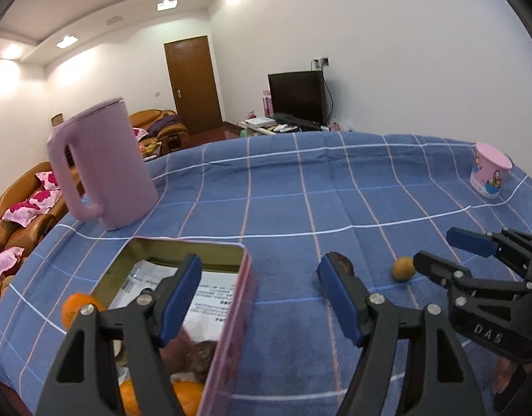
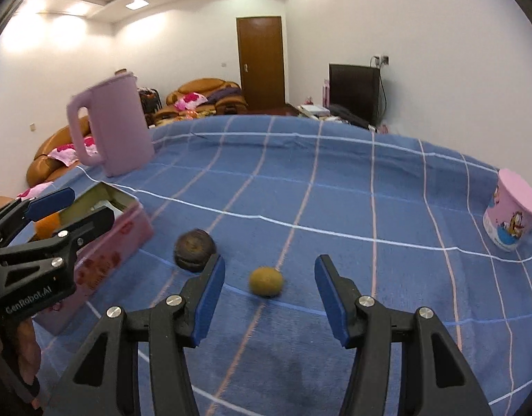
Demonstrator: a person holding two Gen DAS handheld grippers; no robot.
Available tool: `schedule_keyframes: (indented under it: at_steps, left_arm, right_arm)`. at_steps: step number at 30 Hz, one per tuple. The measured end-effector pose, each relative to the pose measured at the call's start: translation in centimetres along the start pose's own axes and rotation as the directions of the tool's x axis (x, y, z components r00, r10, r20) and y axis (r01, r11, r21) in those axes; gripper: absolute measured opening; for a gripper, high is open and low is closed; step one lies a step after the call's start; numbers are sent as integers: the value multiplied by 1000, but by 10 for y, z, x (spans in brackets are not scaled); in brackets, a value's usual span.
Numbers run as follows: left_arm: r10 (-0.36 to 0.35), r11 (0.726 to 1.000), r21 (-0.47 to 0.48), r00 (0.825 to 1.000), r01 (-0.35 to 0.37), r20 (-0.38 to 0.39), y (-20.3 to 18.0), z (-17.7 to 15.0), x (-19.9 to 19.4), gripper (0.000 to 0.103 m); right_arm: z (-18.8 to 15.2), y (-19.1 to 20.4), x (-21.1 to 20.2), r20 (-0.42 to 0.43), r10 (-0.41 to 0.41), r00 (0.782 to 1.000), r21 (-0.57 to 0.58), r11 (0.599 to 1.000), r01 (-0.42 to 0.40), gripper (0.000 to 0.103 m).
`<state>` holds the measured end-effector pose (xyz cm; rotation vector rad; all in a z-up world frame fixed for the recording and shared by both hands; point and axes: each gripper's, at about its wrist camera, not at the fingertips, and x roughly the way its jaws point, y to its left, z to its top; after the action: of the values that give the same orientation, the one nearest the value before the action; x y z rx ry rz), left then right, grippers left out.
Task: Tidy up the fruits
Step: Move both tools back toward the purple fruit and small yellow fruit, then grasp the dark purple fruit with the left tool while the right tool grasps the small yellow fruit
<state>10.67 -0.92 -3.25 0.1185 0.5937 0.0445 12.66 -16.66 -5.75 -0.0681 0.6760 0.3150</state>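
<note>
An open pink tin [image 1: 236, 298] stands near the table's front left, with paper, a brown fruit [image 1: 193, 353] and oranges [image 1: 188, 393] inside. Another orange [image 1: 75, 308] lies just left of it. My left gripper [image 1: 260, 258] is open; its left finger hangs over the tin and its right finger over the cloth. Behind that finger sits a dark brown fruit [image 2: 195, 250]. A small yellow-green fruit [image 2: 266, 281] lies on the cloth just ahead of my open right gripper [image 2: 269, 260], between its fingertips, untouched.
A tall pink jug [image 1: 103, 166] stands at the back left of the blue checked tablecloth [image 1: 300, 201]. A pink cartoon cup [image 2: 512, 218] sits upside down at the far right. Sofas, a door and a television lie beyond the table.
</note>
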Motion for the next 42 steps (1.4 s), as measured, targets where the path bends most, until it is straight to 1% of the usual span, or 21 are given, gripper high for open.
schedule_keyframes:
  at_steps: [8, 9, 10, 12, 14, 16, 17, 19, 22, 24, 25, 26, 27, 28, 30, 35, 38, 40, 42]
  left_arm:
    - [-2, 1000, 17, 1000, 2, -27, -5, 4, 15, 73]
    - [-5, 1000, 16, 1000, 5, -29, -4, 4, 16, 73]
    - [-5, 1000, 16, 1000, 5, -31, -5, 4, 16, 73]
    - [-7, 1000, 15, 999, 8, -36, -5, 3, 17, 73]
    - [-12, 1000, 14, 999, 12, -41, -5, 3, 19, 73]
    - [-17, 1000, 20, 999, 18, -45, -8, 4, 21, 73]
    - [-22, 999, 23, 999, 23, -46, -10, 4, 21, 73]
    - [-32, 999, 28, 998, 33, -48, -13, 3, 21, 73]
    - [-51, 998, 40, 997, 53, -54, -18, 3, 22, 73]
    - [-66, 997, 46, 996, 69, -57, -21, 3, 23, 73]
    - [-75, 996, 45, 995, 78, -59, -22, 3, 23, 71]
    - [-87, 995, 43, 994, 90, -63, -22, 4, 24, 66]
    - [-102, 994, 41, 992, 105, -72, -23, 4, 26, 64]
    - [-116, 992, 38, 990, 120, -85, -24, 4, 29, 62]
    - [-138, 990, 26, 984, 142, -110, -25, 4, 35, 62]
    - [-152, 987, 29, 976, 158, -155, -33, 1, 50, 62]
    - [-143, 986, 58, 975, 155, -168, -41, 0, 55, 62]
    - [-158, 984, 50, 968, 171, -196, -43, 0, 63, 62]
    - [-150, 986, 42, 966, 163, -210, -44, 0, 69, 61]
  right_arm:
    - [0, -5, 25, -104, 27, 994, -4, 1000, -28, 55]
    - [-1, -5, 28, -118, 29, 993, -7, 1000, -30, 53]
    - [-1, -4, 30, -129, 32, 991, -9, 999, -34, 49]
    - [-1, -4, 35, -149, 46, 988, -8, 999, -47, 46]
    - [-2, -4, 38, -167, 61, 984, -2, 998, -62, 40]
    - [-1, -4, 43, -181, 81, 980, 10, 997, -81, 38]
    - [-1, -5, 43, -180, 89, 980, 15, 996, -88, 34]
    - [-1, -6, 42, -176, 100, 979, 25, 995, -97, 30]
    - [-1, -8, 37, -153, 106, 982, 35, 994, -102, 30]
    - [-1, -12, 33, -135, 92, 987, 49, 995, -86, 30]
    - [-2, -14, 30, -121, 79, 989, 59, 996, -72, 30]
    - [-2, -16, 28, -112, 70, 991, 65, 996, -63, 30]
    - [-2, -18, 26, -104, 58, 993, 71, 996, -51, 30]
    - [-2, -20, 24, -97, 52, 994, 75, 996, -45, 30]
    - [-1, -23, 21, -82, 40, 996, 88, 996, -33, 30]
    - [-1, -25, 12, -43, 9, 999, 95, 995, -5, 30]
    - [-1, -27, 13, -45, 11, 999, 102, 995, -7, 30]
    - [-1, -28, 13, -45, 10, 999, 104, 995, -5, 30]
    - [-1, -26, 12, -42, 4, 999, 99, 995, 0, 30]
